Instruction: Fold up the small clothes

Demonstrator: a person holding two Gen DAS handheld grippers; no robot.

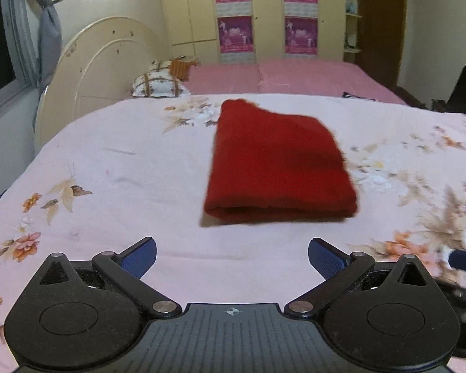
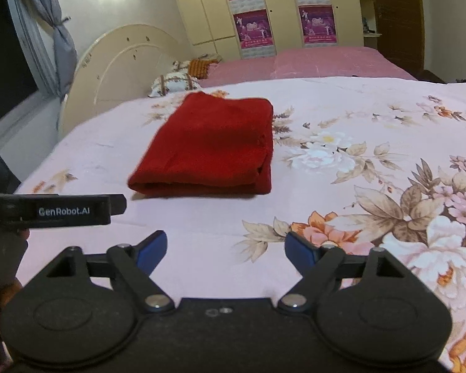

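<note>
A dark red cloth (image 1: 276, 164) lies folded into a thick rectangle on the pale pink floral sheet (image 1: 124, 168), its rolled fold edge facing me. My left gripper (image 1: 232, 256) is held back from that edge, its blue pads wide apart with nothing between them. In the right wrist view the same red cloth (image 2: 211, 149) sits ahead and to the left. My right gripper (image 2: 226, 250) hovers over the sheet (image 2: 341, 118) short of it, jaws spread and empty. The left gripper's black body (image 2: 52, 209) shows at the left edge there.
A cream round headboard (image 1: 87, 71) and patterned pillows (image 1: 158, 84) stand at the far left. A pink bedspread (image 1: 295, 77) lies beyond, with a cream wardrobe (image 1: 264, 12) carrying purple posters behind. A grey curtain (image 1: 46, 31) hangs by the window.
</note>
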